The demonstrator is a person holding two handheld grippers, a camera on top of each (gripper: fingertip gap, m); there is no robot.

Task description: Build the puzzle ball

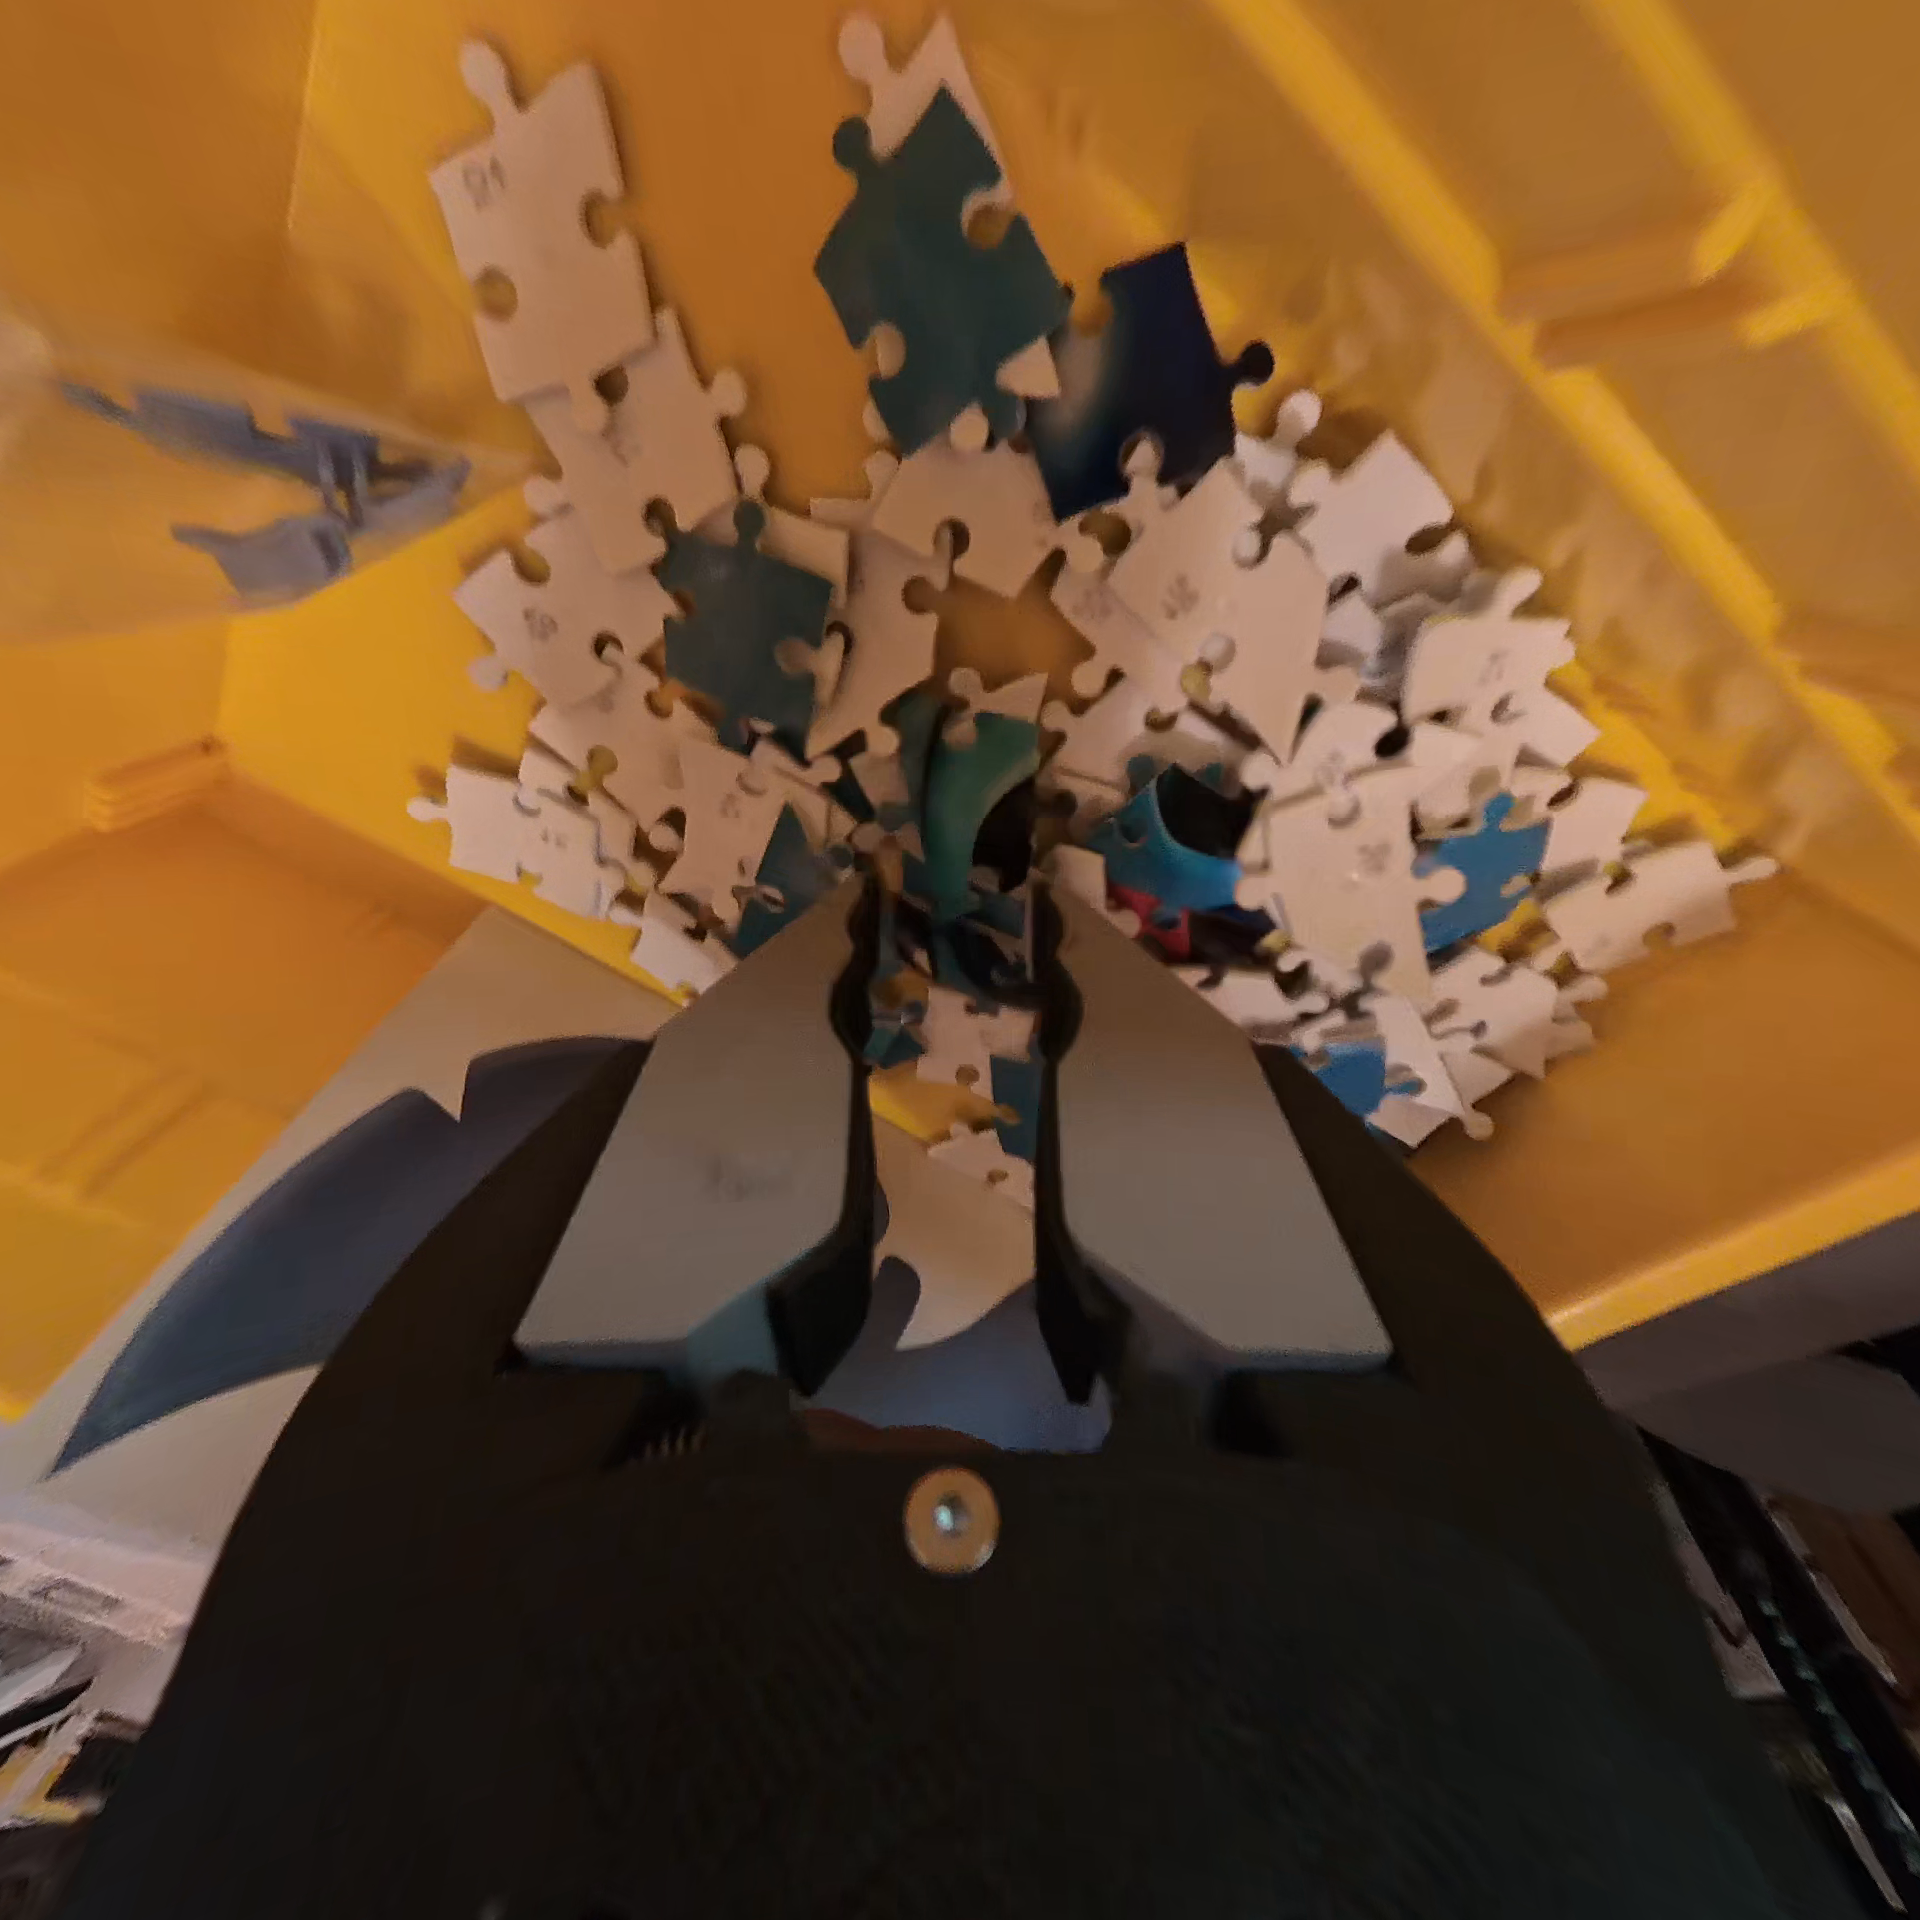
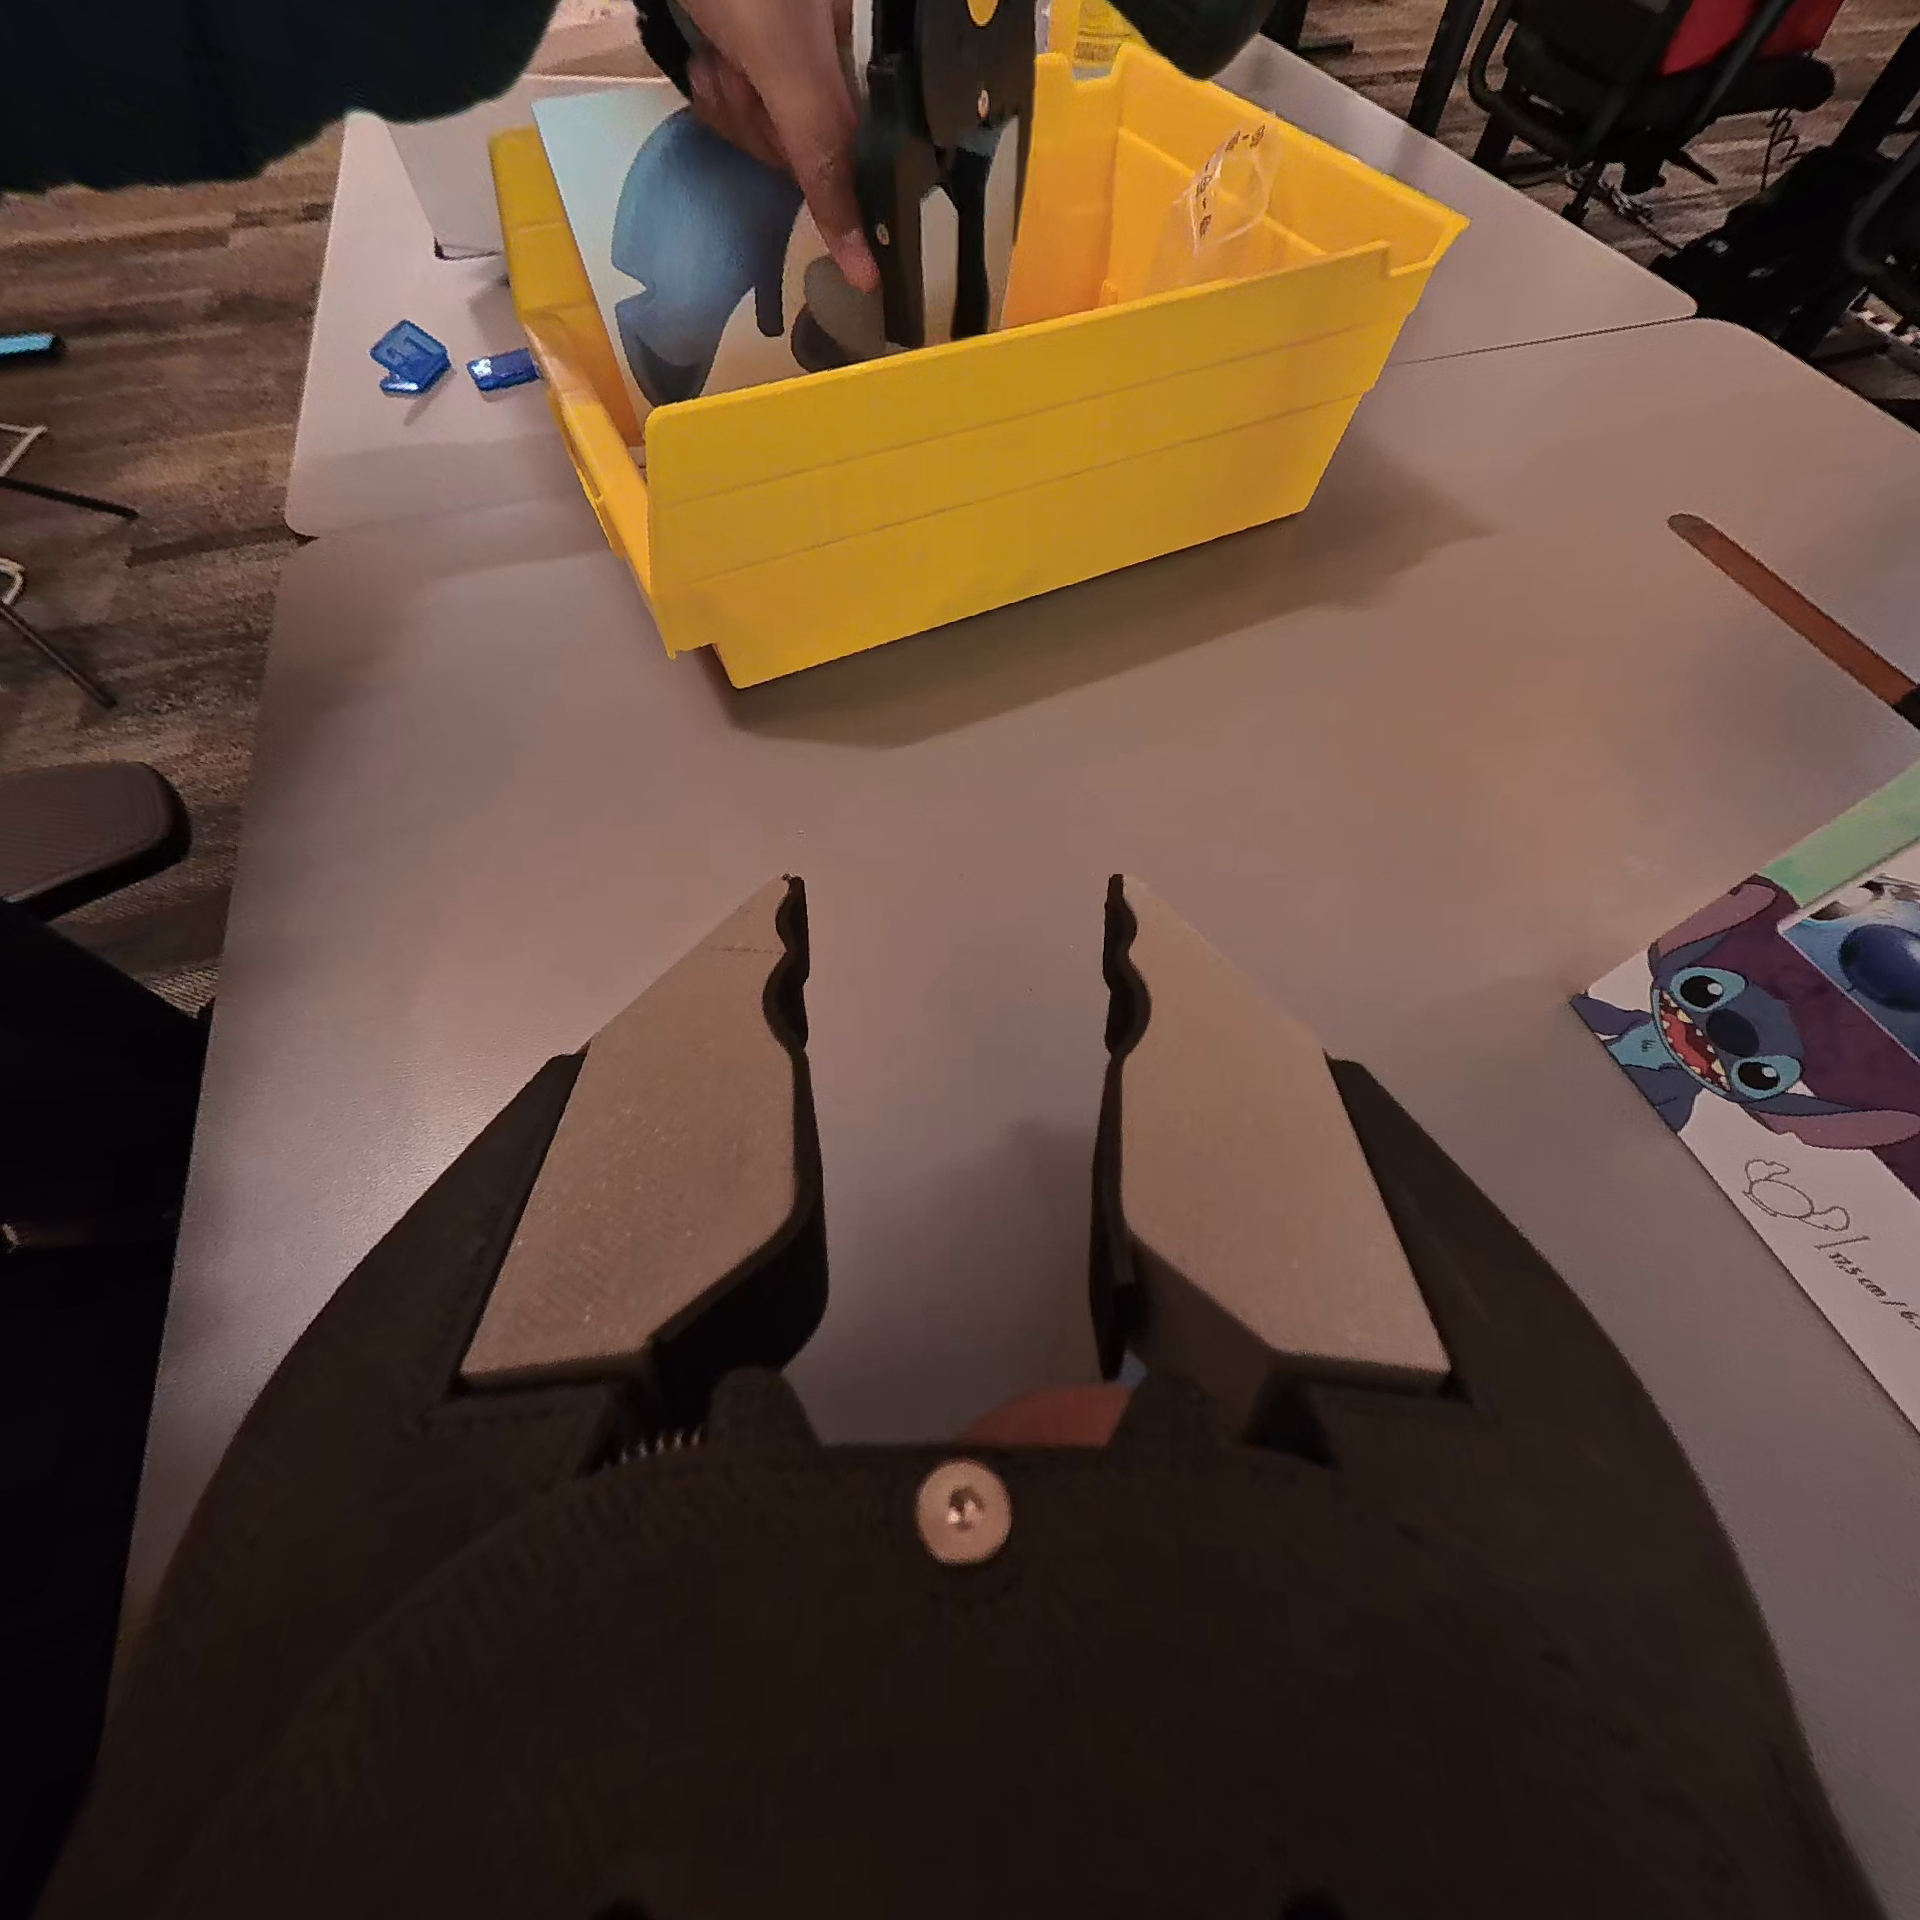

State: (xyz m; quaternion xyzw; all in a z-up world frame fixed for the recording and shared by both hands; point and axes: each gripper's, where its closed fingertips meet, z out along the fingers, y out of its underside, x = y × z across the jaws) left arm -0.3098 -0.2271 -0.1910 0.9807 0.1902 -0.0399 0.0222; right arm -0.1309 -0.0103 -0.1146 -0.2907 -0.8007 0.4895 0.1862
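A heap of loose puzzle pieces (image 1: 1226,665), white backs and blue or teal faces, lies on the floor of the yellow bin (image 1: 1558,1091). My left gripper (image 1: 951,883) points down into the heap. Its jaws stand partly open, with the tips on either side of an upturned teal piece (image 1: 961,800); the blur hides whether they touch it. In the right wrist view the left gripper (image 2: 940,312), held by a hand (image 2: 790,135), reaches into the yellow bin (image 2: 997,488). My right gripper (image 2: 951,888) is open and empty above the grey table (image 2: 935,769).
A printed picture sheet (image 1: 270,1247) leans inside the bin, also seen in the right wrist view (image 2: 686,260), near a clear plastic bag (image 2: 1226,187). An illustrated card (image 2: 1787,1049) lies at the table's right edge. Small blue parts (image 2: 410,353) lie left of the bin. Chairs stand beyond. About 30 centimetres separates my left fingertips from my right. To the illustrated card (image 2: 1787,1049): right tips about 15 centimetres, left tips about 35 centimetres.
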